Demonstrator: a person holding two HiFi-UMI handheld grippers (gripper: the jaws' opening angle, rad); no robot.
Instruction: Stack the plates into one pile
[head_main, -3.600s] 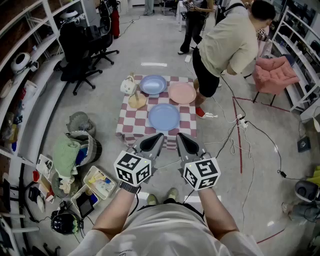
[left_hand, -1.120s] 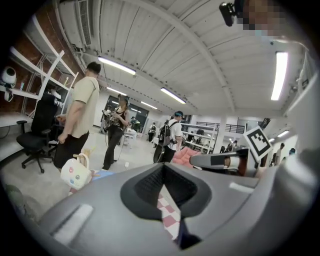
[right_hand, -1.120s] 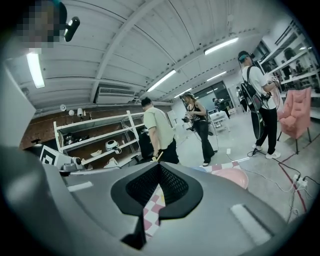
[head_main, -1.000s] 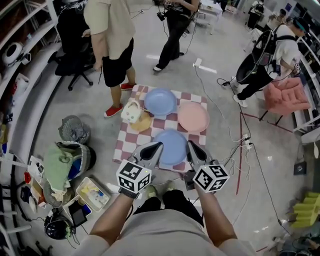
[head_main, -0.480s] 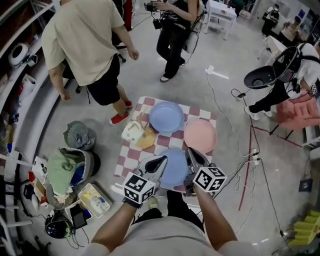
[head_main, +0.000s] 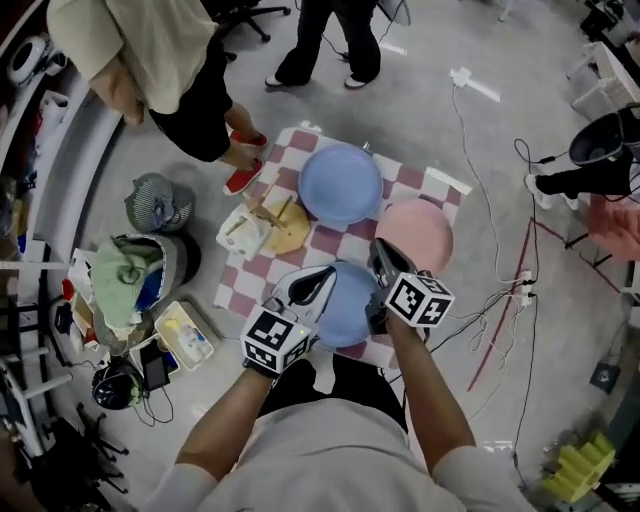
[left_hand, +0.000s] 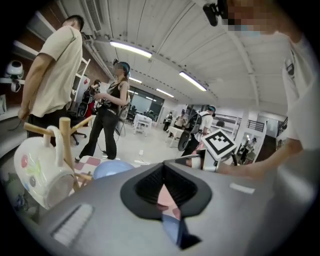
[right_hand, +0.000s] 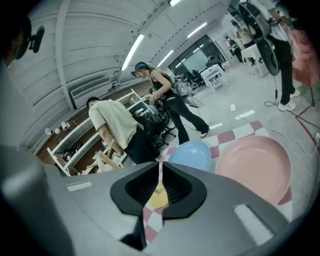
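Observation:
Three plates lie apart on a red-and-white checkered cloth (head_main: 262, 268) on the floor. There is a blue plate (head_main: 341, 184) at the far side, a pink plate (head_main: 415, 235) at the right, and a second blue plate (head_main: 347, 305) nearest me. My left gripper (head_main: 322, 275) hovers shut over the near blue plate's left rim, holding nothing. My right gripper (head_main: 378, 252) is shut and empty over that plate's right rim, close to the pink plate. The right gripper view looks past the shut gripper (right_hand: 159, 176) at the far blue plate (right_hand: 193, 155) and the pink plate (right_hand: 255, 167). The left gripper (left_hand: 167, 192) faces the far blue plate (left_hand: 113, 169).
A white mug (head_main: 238, 232) on a wooden stand (head_main: 276, 213) sits at the cloth's left edge, and looms close in the left gripper view as the mug (left_hand: 36, 170). A person in a beige shirt (head_main: 150, 45) stands by the far left corner. Bags and boxes (head_main: 150, 290) crowd the left. Cables (head_main: 500, 290) run along the right.
I have come closer, and both grippers have moved from short of the cloth to over the near blue plate. The person in beige walked round from the right to the left side.

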